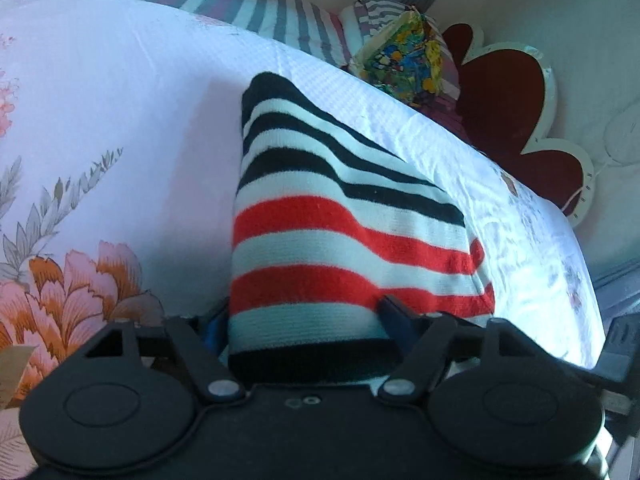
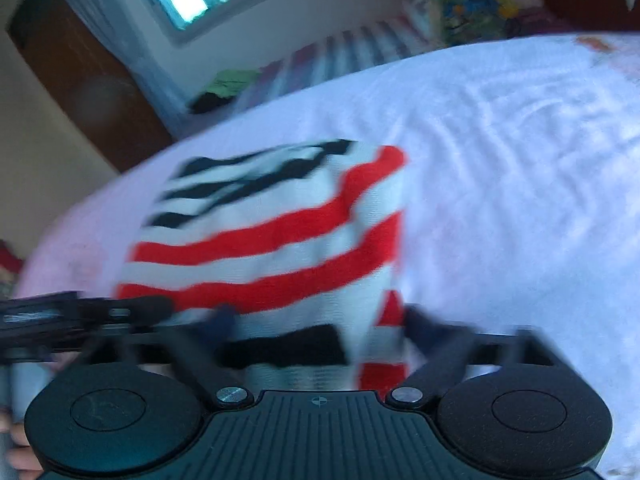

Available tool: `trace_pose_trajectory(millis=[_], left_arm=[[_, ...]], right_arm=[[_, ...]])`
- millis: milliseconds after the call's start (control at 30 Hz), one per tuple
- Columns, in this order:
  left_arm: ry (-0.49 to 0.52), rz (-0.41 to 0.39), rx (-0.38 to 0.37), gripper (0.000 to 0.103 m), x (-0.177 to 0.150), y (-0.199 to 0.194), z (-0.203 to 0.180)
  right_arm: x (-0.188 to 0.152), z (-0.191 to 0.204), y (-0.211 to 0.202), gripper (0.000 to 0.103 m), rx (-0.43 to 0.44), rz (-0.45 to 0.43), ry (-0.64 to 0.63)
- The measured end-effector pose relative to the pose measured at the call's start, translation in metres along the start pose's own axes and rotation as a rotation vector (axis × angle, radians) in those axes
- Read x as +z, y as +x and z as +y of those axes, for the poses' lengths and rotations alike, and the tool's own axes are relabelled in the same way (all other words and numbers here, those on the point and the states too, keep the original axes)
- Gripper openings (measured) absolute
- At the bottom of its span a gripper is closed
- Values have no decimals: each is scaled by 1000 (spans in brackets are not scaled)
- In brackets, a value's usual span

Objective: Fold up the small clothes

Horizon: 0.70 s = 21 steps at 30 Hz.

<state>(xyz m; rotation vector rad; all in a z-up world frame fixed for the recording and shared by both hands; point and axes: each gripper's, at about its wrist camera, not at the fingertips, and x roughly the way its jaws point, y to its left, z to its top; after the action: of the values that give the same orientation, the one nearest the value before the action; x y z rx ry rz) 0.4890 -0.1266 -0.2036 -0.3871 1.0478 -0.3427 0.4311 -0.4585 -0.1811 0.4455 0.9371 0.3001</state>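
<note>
Striped knit, in bands of black, white and red, fills the middle of both wrist views: a small folded garment [image 1: 340,232] lying on the white bedsheet [image 1: 120,100] of a bed. In your left wrist view, the garment runs from just in front of the camera out toward the far side of the mattress, black and white stripes at the far end, red and white nearer you, a black band at the near hem. Your left tool [image 1: 304,312] stands partly open and straddles that near hem; one finger [image 1: 394,308] lies against the cloth on its right side, while the other is mostly hidden behind the fabric, so you cannot tell whether the pads actually press on it.

Your right wrist view is blurred. There the same striped garment [image 2: 272,240] lies on the sheet with its near edge between the fingers of your right tool [image 2: 316,324], which also stands partly open; the blur keeps you from telling whether it grips the cloth. The other tool's dark finger [image 2: 100,312] enters from the left, just beside the garment's near corner.

Beyond the white sheet, a printed flower pattern [image 1: 68,292] shows at the left, a striped blanket [image 1: 272,12] lies at the back, and a multicoloured bundle [image 1: 404,56] sits near a dark red flower-shaped headboard [image 1: 508,112].
</note>
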Motion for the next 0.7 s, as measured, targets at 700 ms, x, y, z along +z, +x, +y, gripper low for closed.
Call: trace_pose_trajectory(millis=[700], left_arm=[[74,-169,37,53,0,-111,18]], right_arm=[[-14,89,-42,36,155,-108,20]])
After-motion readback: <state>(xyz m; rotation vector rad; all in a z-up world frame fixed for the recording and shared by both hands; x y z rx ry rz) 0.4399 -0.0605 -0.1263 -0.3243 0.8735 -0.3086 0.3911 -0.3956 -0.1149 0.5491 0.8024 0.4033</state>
